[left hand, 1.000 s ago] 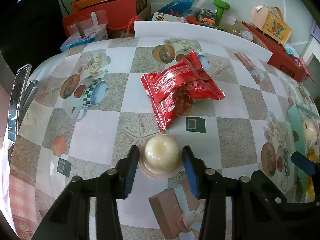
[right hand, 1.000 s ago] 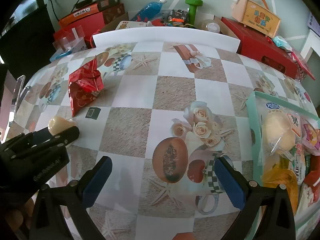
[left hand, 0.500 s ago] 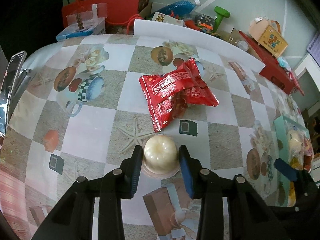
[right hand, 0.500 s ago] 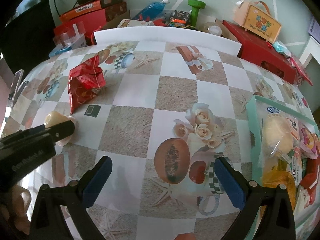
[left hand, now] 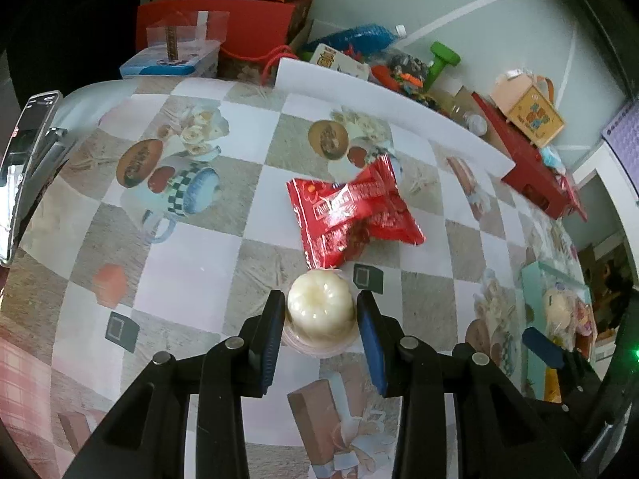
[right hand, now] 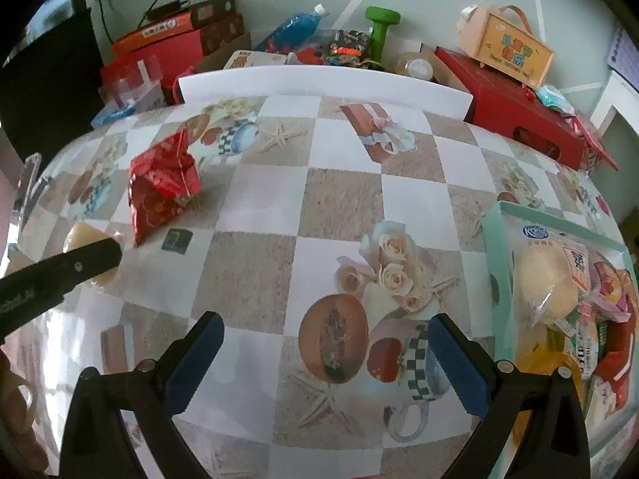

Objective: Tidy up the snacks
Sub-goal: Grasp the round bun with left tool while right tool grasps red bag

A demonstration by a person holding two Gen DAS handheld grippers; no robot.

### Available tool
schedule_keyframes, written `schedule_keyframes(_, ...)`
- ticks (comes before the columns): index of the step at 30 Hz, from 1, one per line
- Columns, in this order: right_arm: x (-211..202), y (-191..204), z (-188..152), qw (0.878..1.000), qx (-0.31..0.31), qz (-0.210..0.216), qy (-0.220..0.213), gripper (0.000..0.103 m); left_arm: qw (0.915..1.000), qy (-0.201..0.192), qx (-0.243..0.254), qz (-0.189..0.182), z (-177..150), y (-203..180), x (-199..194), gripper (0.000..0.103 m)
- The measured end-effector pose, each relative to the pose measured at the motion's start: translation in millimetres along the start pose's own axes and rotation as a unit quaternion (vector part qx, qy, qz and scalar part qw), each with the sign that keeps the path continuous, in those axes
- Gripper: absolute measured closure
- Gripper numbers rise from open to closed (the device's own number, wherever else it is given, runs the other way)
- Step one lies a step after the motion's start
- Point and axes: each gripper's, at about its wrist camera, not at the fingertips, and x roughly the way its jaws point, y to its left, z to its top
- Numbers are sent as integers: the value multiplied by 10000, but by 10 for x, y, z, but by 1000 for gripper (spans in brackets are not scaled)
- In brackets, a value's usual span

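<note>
My left gripper (left hand: pixel 320 304) is shut on a pale domed jelly cup (left hand: pixel 321 311), its blue pads pressing both sides. The cup hangs slightly above the checked tablecloth (left hand: pixel 191 263). Just beyond it lies a crumpled red snack bag (left hand: pixel 351 211). In the right wrist view the same cup (right hand: pixel 82 235) peeks out behind the left gripper's black finger (right hand: pixel 80 265), with the red bag (right hand: pixel 163 183) behind it. My right gripper (right hand: pixel 325 347) stands open over the cloth with nothing between its pads. A teal tray (right hand: pixel 495 215) to its right holds several packaged snacks.
Red and orange boxes (left hand: pixel 223 28), a blue bottle (left hand: pixel 359 36), a green dumbbell (right hand: pixel 381 26) and a small carry box (right hand: pixel 507 52) crowd the far edge behind a white board (right hand: pixel 319 84). A phone (left hand: pixel 24 167) stands at the left edge.
The left gripper's pads closed the last gap onto the jelly cup and lifted it slightly, with the wrist rolling a little. The right gripper stayed where it was, open.
</note>
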Motion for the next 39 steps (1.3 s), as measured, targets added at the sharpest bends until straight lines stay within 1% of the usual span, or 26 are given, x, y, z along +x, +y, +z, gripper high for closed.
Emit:
schedule_keyframes(4, -33, 40, 70, 9998, 53, 137, -122, 0, 9999, -106, -100, -31, 47, 75, -71, 65)
schedule_keyframes(9, -80, 124, 168, 9986, 175, 428, -274, 0, 9994, -224, -271, -51, 106, 192, -124, 65)
schedule_keyframes(14, -67, 233, 335, 9957, 307, 765, -431, 0, 9983, -363, -453, 92, 165, 380, -159, 65)
schedule_keyframes(21, 87, 409, 515, 9901, 458, 1259, -425, 0, 9960, -530, -660, 278, 253, 611, -165, 65)
schedule_keyframes(25, 202, 512, 604, 9878, 467, 1442, -358, 0, 9948, -603, -739, 349, 300, 696, -159, 65)
schedule_keyframes(27, 283, 542, 645, 9858, 532, 1567, -291, 5, 9946, -595, -782, 341, 307, 729, -147, 65)
schedule_keyframes(30, 406, 566, 689, 9822, 681, 1742, -165, 9, 9943, -577, -824, 351, 313, 758, -126, 65)
schedule_keyframes(33, 505, 605, 715, 9784, 758, 1921, -60, 10, 9944, -569, -821, 337, 314, 753, -117, 65)
schedule_keyframes(35, 555, 646, 729, 9777, 758, 1959, 4, 12, 9947, -558, -807, 321, 318, 742, -107, 65)
schedule_keyframes(38, 589, 708, 737, 9771, 690, 2011, 35, 20, 9949, -539, -800, 303, 317, 731, -95, 65)
schedule_keyframes(39, 588, 715, 735, 9769, 677, 2028, 35, 24, 9949, -533, -802, 303, 317, 730, -92, 65)
